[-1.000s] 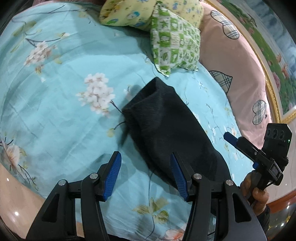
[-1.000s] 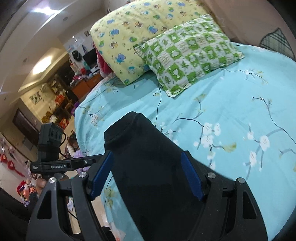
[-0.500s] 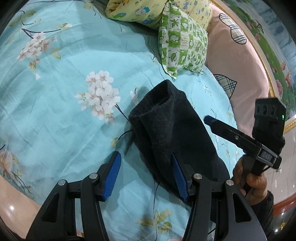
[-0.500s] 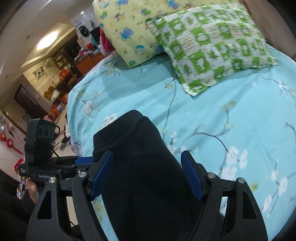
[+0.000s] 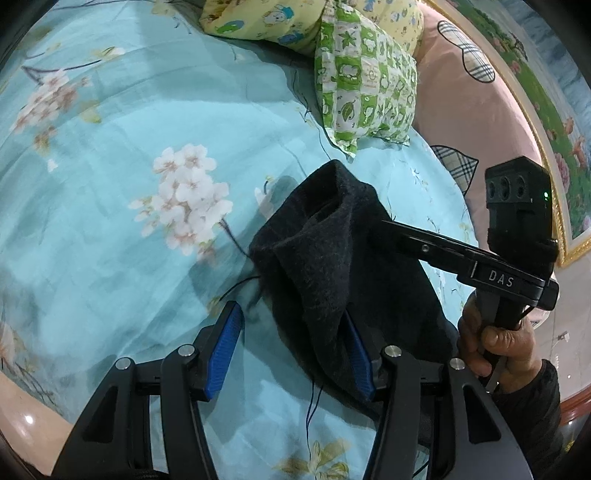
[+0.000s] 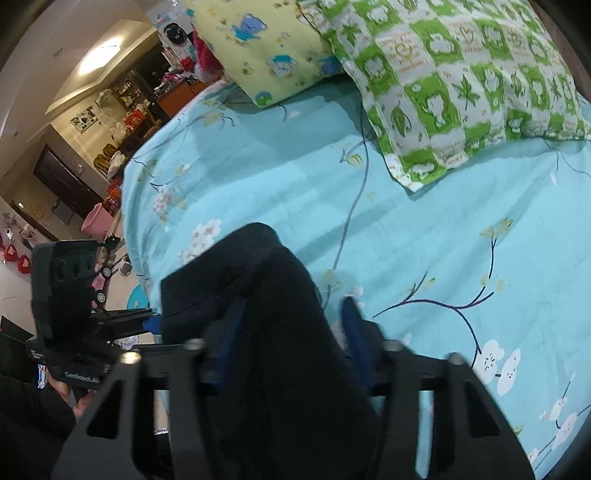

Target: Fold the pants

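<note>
The dark pants (image 5: 332, 258) lie bunched in a folded heap on the light blue flowered bedsheet (image 5: 110, 192). My left gripper (image 5: 295, 347) is open at the heap's near left edge, its right pad against the cloth. My right gripper (image 6: 291, 339) is open with the pants (image 6: 266, 295) bulging between its blue pads (image 6: 354, 332). In the left wrist view the right gripper (image 5: 391, 229) reaches in from the right and touches the top of the heap. In the right wrist view the left gripper (image 6: 147, 325) shows at the left.
A green checked pillow (image 5: 365, 85) and a yellow cartoon pillow (image 5: 280, 18) lie at the head of the bed. A pink headboard (image 5: 472, 103) curves along the right. The bed's near edge (image 5: 22, 406) drops to the floor. Room furniture (image 6: 92, 147) stands beyond.
Both grippers moved forward toward the pants. The right gripper swung in over the heap, and the cloth now bulges up between its pads. The heap's top edge is lifted and more bunched.
</note>
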The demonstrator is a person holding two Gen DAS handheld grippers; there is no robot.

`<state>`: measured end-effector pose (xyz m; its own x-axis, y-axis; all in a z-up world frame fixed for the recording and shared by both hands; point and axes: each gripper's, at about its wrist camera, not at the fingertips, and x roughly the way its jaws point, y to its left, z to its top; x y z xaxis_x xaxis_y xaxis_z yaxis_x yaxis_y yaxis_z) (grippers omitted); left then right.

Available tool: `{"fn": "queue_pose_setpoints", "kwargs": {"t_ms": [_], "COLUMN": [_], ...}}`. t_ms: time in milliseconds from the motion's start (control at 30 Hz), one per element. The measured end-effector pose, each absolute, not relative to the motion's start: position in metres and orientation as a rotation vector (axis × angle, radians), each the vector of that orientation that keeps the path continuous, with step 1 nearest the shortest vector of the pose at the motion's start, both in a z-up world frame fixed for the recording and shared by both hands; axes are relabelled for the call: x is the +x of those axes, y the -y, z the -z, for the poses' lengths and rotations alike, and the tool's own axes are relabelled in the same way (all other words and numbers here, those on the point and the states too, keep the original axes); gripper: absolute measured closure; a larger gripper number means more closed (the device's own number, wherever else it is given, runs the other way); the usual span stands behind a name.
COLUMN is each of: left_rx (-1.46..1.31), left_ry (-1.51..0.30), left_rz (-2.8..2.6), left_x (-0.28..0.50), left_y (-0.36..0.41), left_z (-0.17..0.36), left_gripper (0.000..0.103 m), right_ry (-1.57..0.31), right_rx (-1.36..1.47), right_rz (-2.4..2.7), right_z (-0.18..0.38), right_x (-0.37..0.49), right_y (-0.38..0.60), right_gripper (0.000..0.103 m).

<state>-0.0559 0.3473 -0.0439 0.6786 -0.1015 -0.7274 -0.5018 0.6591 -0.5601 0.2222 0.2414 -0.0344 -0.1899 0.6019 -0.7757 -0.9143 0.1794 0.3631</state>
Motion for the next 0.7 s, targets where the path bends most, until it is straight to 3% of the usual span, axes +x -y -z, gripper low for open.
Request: {"fn": "queue_pose_setpoints", "kwargs": {"t_ms": [167,433,700], "left_rx": [-0.801,-0.741,-0.7], "left_ry": [-0.809,-0.807,-0.752], "left_rz": [-0.269,-0.259,-0.211], "left_x": [-0.048,-0.038,-0.04], "left_y": [-0.347,-0.339,-0.318], "left_z": [0.045,0.041,-0.002], "left_gripper": [0.057,0.081,0.083], "right_ry": [-1.101,-1.095,-1.036], "right_rx": [-0.369,-0.388,-0.358], "right_rz": [-1.453,-1.468,-1.471], "right_z": [0.041,0.04,0.007], "right_x": [0.227,0.22,0.214], "right_y": [-0.246,-0.248,-0.223], "right_gripper": [0.057,0.078,0.082]}}
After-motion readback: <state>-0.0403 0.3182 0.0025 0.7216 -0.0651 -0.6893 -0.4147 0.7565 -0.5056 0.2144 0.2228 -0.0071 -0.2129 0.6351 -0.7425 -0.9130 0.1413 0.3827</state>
